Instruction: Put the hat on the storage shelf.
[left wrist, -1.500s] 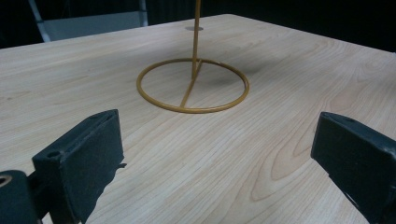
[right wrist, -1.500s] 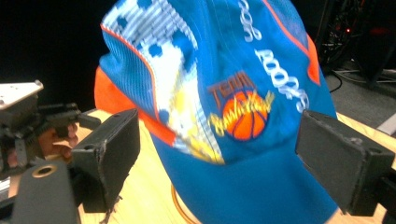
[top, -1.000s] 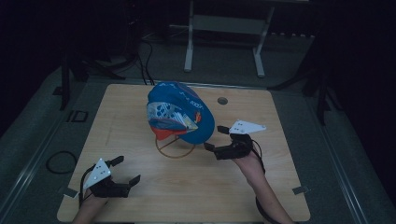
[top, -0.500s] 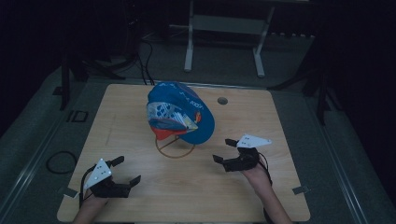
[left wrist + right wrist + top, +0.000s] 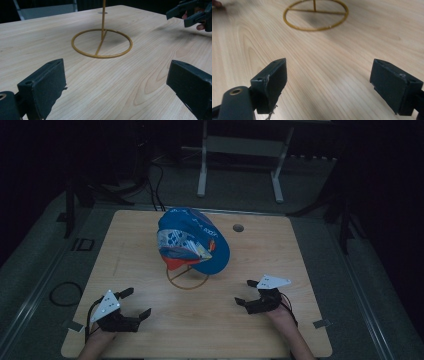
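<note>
A blue cap [image 5: 192, 240] with a red and white patterned side hangs on a thin yellow wire stand whose ring base [image 5: 187, 278] lies on the table's middle. That ring base [image 5: 102, 43] lies ahead of my left gripper [image 5: 115, 82], which stands open and empty near the table's front left corner [image 5: 131, 304]. My right gripper [image 5: 246, 292] is open and empty at the front right, a short way right of the stand. From it the ring base [image 5: 315, 15] lies ahead between the spread jaws [image 5: 337, 87]. The right gripper [image 5: 192, 13] also shows at the left gripper view's far right.
The light wooden table [image 5: 300, 250] has a round cable hole [image 5: 238, 227] behind the cap. Small grey tabs lie at the front corners [image 5: 321, 323]. A white metal frame [image 5: 240, 150] stands on the dark floor beyond, with cables [image 5: 64, 294] at the left.
My right gripper has drawn back from beside the cap toward the table's front right, and stays open. The left gripper and the cap have not moved.
</note>
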Motion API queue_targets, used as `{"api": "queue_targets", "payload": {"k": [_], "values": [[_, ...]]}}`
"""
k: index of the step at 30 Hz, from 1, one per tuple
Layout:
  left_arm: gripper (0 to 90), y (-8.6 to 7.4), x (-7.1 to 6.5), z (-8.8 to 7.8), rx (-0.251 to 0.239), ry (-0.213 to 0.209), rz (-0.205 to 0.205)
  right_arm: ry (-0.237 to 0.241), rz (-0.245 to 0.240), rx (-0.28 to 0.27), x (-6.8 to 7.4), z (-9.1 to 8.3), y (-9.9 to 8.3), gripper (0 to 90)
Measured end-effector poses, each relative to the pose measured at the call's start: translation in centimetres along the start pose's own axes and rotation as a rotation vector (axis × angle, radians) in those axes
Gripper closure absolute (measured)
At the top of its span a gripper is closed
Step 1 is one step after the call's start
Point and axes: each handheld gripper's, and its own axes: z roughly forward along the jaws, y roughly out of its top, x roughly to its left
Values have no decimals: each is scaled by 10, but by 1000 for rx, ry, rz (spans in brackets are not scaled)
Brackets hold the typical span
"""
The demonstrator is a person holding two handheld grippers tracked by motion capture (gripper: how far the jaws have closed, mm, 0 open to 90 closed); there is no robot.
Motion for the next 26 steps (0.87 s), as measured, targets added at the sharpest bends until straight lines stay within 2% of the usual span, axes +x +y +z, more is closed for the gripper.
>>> {"api": "queue_targets", "payload": {"k": [6, 12, 17, 26], "values": [[27, -1, 0, 1, 3, -1, 0, -19, 22, 18, -9, -1, -10, 142], [27, -2, 0, -2, 2, 4, -2, -58, 2, 21, -16, -10, -18, 142], [27, -3, 2, -3, 1, 15, -7, -68, 21, 4, -23, -15, -21, 142], [27, -4, 3, -3, 3, 18, -4, -72, 28, 4, -24, -14, -22, 142]]}}
